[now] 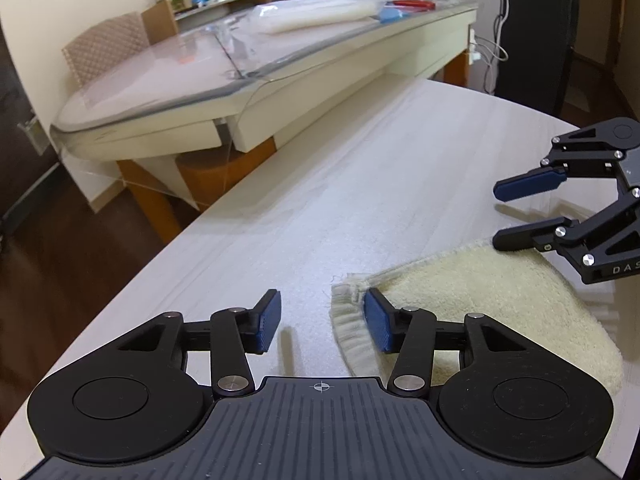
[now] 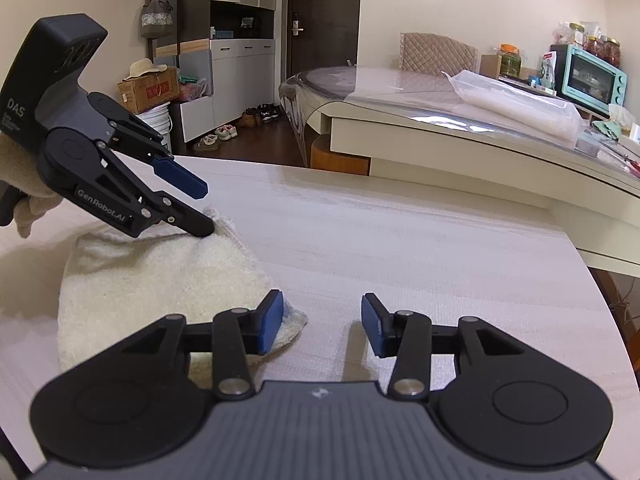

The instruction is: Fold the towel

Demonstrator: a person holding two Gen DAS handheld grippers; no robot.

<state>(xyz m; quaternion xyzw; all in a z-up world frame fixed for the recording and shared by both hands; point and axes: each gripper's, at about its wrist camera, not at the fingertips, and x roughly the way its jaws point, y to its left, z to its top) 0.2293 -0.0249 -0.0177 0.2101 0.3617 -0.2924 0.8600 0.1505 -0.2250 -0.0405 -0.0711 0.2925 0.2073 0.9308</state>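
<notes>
Both tongs are spread wide over the folded towel (image 1: pixel 480 304) on the desk (image 1: pixel 304 208): left tongs (image 1: pixel 322 322) at one corner, right tongs (image 2: pixel 322 322) at another.

The right gripper (image 1: pixel 496 216) is running off the right edge of the left wrist view, its body cut away. The left gripper (image 2: pixel 208 210) is covering part of the towel (image 2: pixel 160 276), and its own lower finger tip is hiding the contact point. The gloved hand (image 2: pixel 20 188) is being clipped at the frame's left edge.
</notes>
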